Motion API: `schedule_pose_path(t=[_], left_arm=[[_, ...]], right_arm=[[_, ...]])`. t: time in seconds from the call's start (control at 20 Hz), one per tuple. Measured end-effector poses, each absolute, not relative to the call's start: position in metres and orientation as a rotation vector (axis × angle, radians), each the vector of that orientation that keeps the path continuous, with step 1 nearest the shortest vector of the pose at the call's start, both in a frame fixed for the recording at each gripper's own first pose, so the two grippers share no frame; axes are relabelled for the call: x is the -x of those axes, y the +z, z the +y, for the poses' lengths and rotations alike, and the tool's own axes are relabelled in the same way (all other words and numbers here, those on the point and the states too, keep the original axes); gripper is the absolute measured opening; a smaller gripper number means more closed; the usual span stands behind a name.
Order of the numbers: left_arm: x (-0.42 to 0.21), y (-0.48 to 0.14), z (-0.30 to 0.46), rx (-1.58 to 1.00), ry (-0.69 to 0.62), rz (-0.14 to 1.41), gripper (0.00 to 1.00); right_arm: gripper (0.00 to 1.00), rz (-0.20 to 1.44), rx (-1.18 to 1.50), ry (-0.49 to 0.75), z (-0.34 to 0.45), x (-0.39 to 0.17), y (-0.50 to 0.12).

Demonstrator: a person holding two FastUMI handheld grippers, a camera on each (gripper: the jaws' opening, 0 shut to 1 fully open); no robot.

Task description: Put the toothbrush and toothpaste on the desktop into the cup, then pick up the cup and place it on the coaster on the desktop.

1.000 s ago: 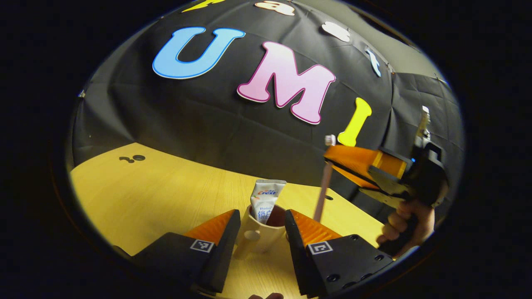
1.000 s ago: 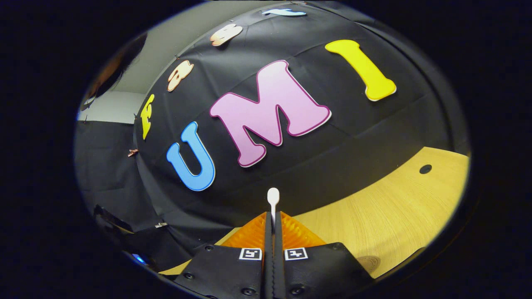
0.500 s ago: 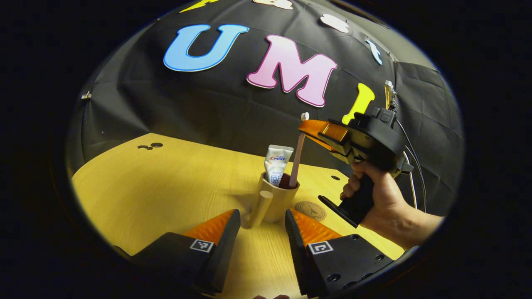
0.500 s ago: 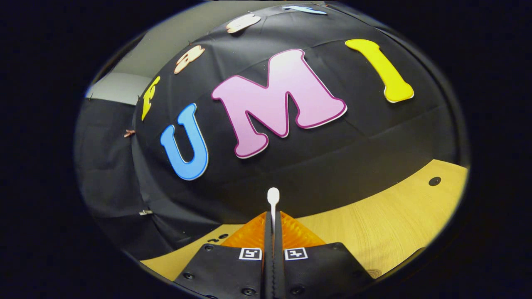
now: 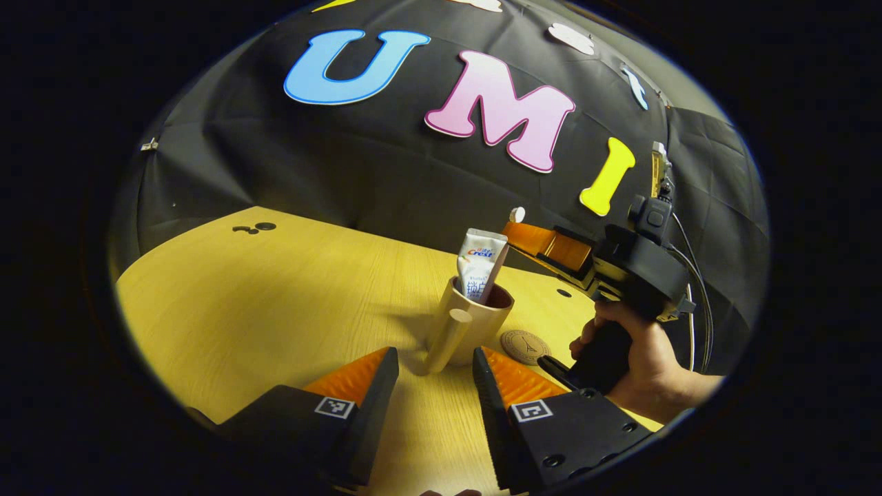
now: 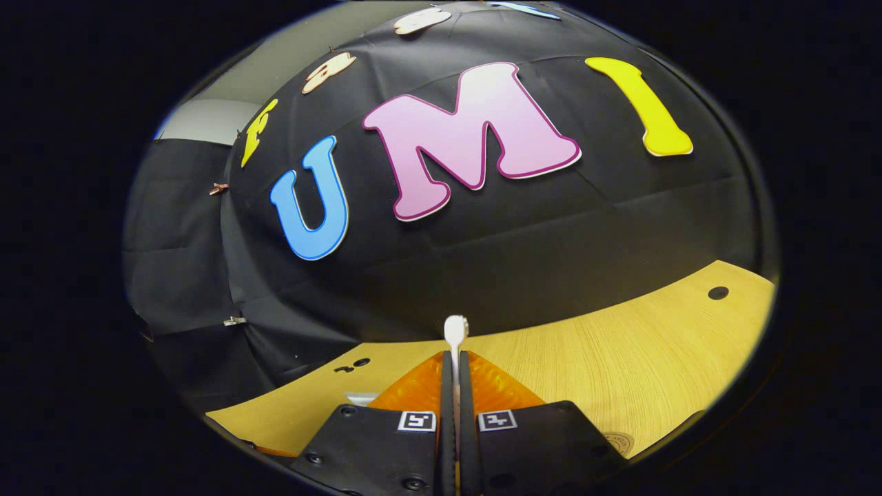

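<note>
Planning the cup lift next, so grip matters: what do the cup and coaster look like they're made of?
The cup looks like matte beige plastic or glazed ceramic: smooth, even colour, dull sheen, with a peg-like handle. I can't tell which. The coaster looks like cork or thin wood: flat tan disc with a dark printed emblem.

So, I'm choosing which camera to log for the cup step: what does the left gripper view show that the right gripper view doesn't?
Left gripper view: the cup with the toothpaste standing in it, the open left tool, and the hand holding the right tool. Right gripper view: a close look at that tool shut on the toothbrush, head poking past the tips. Shared: toothbrush, right tool, desktop, and the coaster.
</note>
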State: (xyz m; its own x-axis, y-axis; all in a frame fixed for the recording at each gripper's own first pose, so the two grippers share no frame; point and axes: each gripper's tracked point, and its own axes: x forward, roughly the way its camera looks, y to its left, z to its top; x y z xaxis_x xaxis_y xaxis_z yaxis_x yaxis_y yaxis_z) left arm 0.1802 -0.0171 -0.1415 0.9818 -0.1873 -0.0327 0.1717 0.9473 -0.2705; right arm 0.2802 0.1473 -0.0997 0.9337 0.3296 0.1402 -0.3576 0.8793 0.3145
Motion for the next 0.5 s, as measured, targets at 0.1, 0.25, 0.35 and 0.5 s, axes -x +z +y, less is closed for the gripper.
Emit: schedule_pose_path(t=[0.1,0.25,0.35,0.5], left_arm=[[-0.183,-0.142,-0.019,0.255,-0.178,0.060,0.68],[-0.188,-0.141,-0.021,0.236,-0.177,0.060,0.68],[-0.191,-0.140,-0.023,0.224,-0.177,0.061,0.68],[-0.195,-0.140,-0.024,0.207,-0.171,0.065,0.68]], right_arm=[[0.09,-0.066,-0.358,0.362,0.147,-0.274,-0.104],[0.16,-0.034,-0.378,0.379,0.148,-0.263,-0.112],[0.28,-0.019,-0.370,0.385,0.143,-0.256,-0.115],[0.34,0.010,-0.386,0.382,0.133,-0.244,-0.121]])
